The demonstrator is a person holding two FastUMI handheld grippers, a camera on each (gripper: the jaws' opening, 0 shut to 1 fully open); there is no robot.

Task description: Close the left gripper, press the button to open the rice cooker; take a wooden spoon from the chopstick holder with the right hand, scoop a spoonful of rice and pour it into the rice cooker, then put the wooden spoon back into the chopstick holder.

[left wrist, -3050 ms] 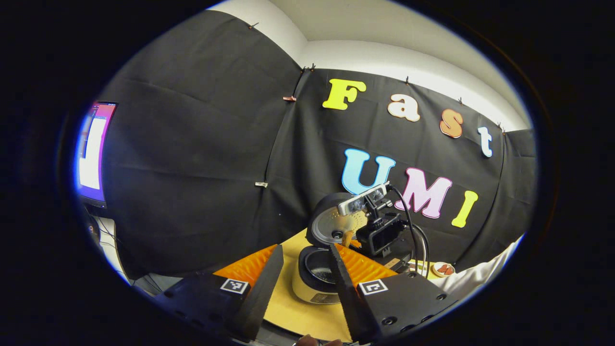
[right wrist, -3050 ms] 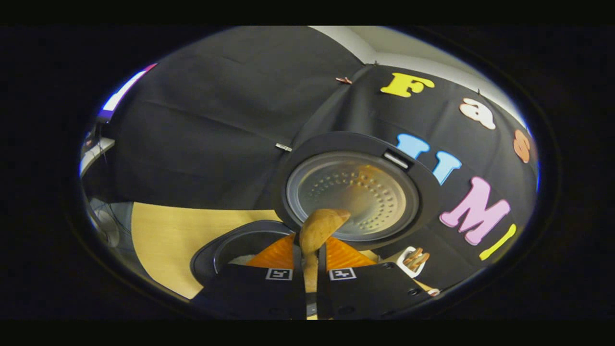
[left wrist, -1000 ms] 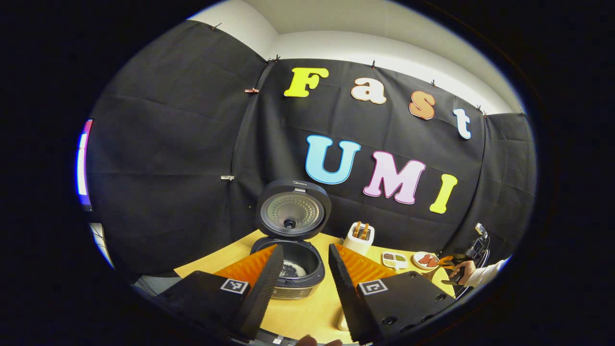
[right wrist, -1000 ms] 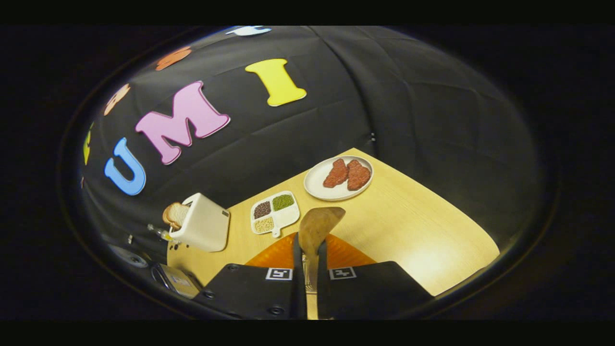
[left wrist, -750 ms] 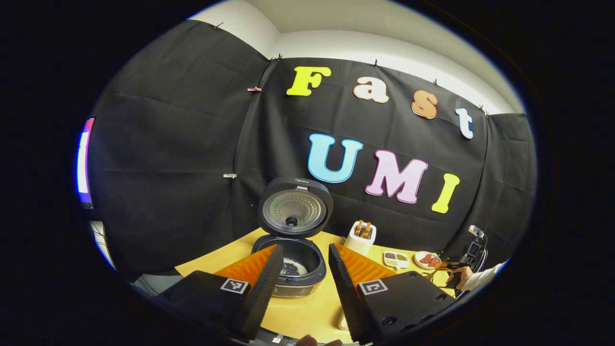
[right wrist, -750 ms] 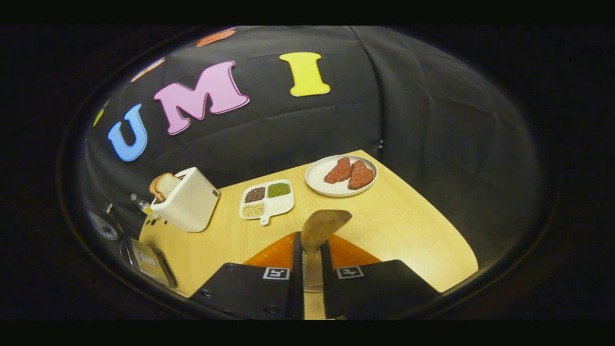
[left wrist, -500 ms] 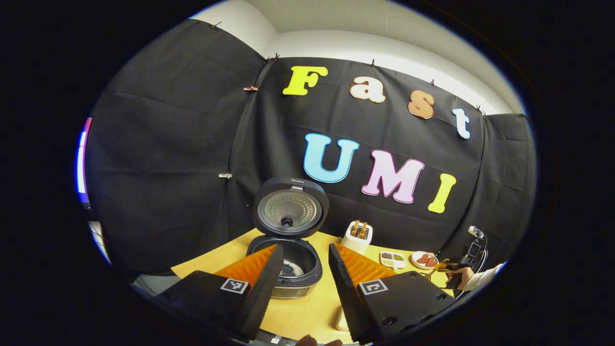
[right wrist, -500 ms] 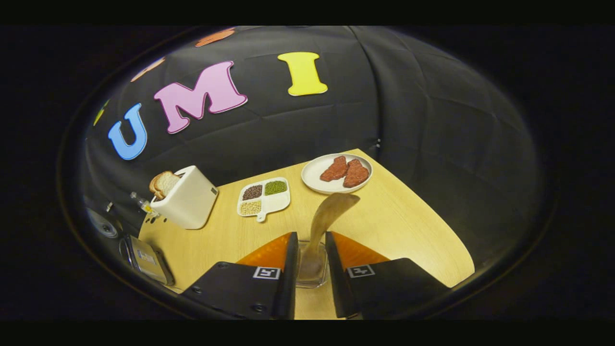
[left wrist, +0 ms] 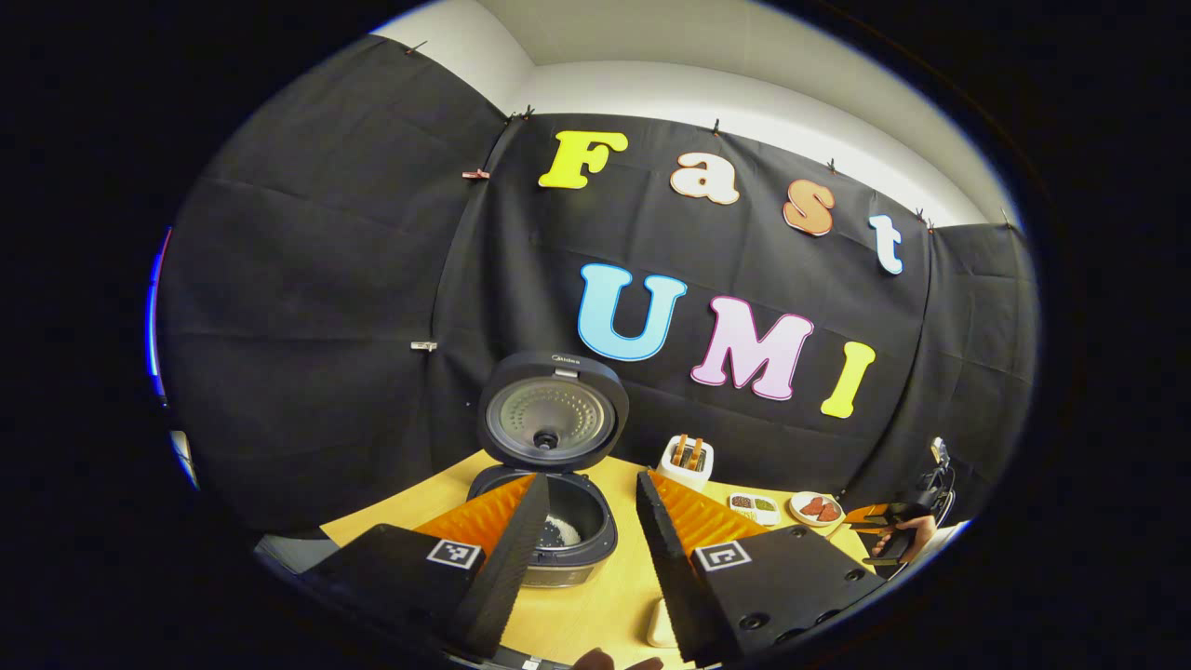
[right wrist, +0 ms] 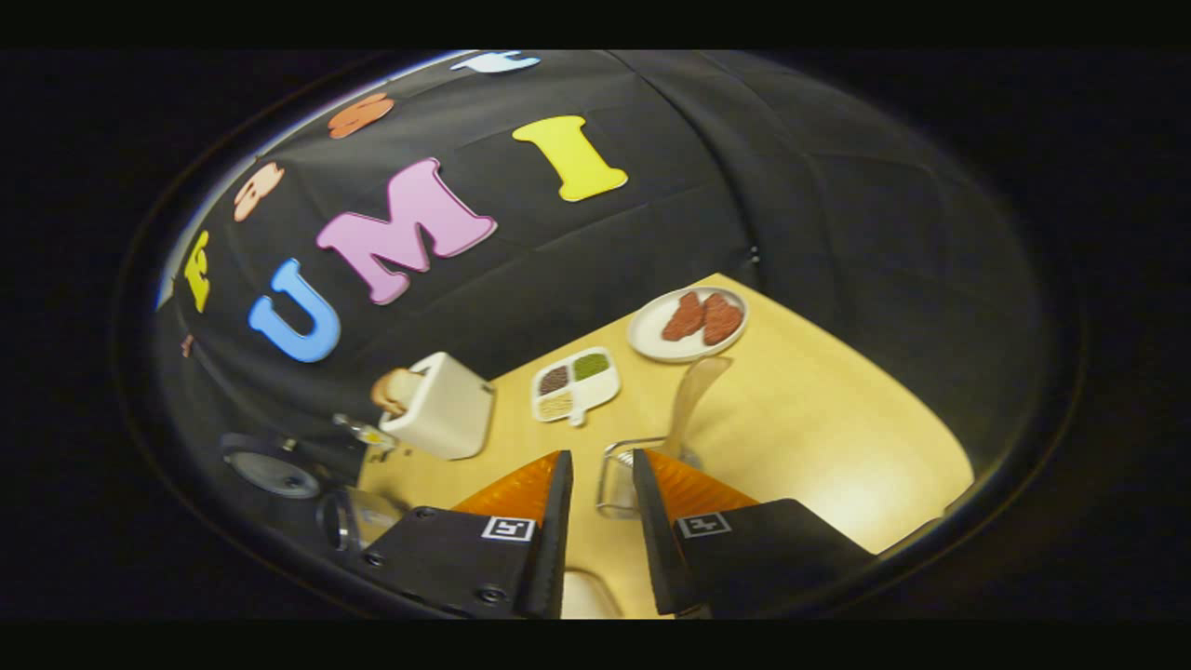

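The rice cooker stands with its lid raised, and white rice lies in its pot. My left gripper hovers open in front of it, holding nothing. In the right gripper view the wooden spoon stands tilted in the clear chopstick holder, bowl end up. My right gripper is open just behind the holder, its fingers apart from the spoon. A hand holds that gripper at the table's far right in the left gripper view.
A white toaster with bread, a sectioned dish of grains and a plate of meat line the back of the wooden table. The cooker's lid shows at the left. A small white object lies near the front edge.
The right gripper carried the spoon from the cooker to the holder, opened and drew back, leaving the spoon standing in it. The left gripper only drifted slightly.
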